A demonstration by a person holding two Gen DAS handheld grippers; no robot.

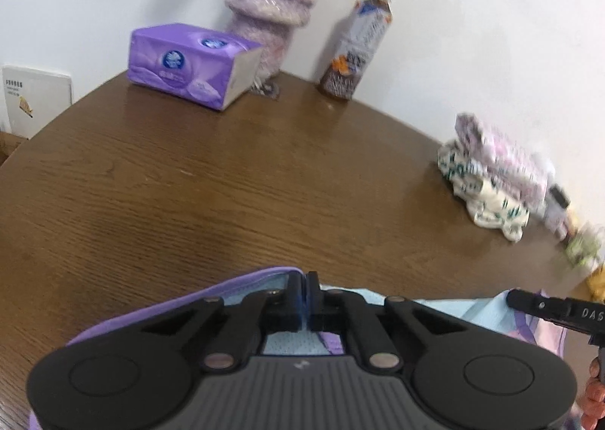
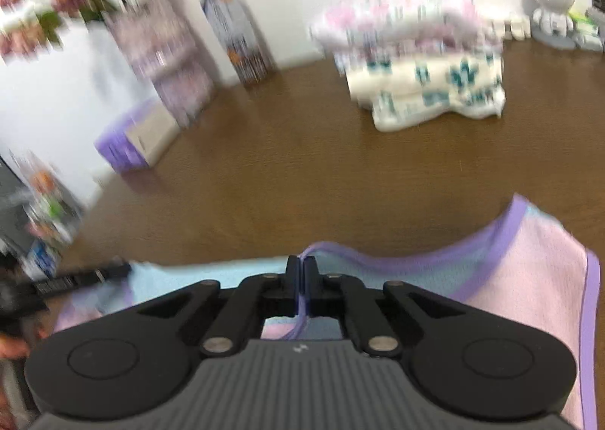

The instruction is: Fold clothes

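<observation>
Gripping garment (image 2: 529,278) edge, both tools: left (image 1: 306,280); right (image 2: 301,265)

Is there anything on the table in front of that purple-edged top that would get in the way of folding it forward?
Nothing visible does. Both grippers, left and right, are shut on the top's purple edge, and bare table lies ahead. The tissue box, carton and folded clothes sit far back.
</observation>
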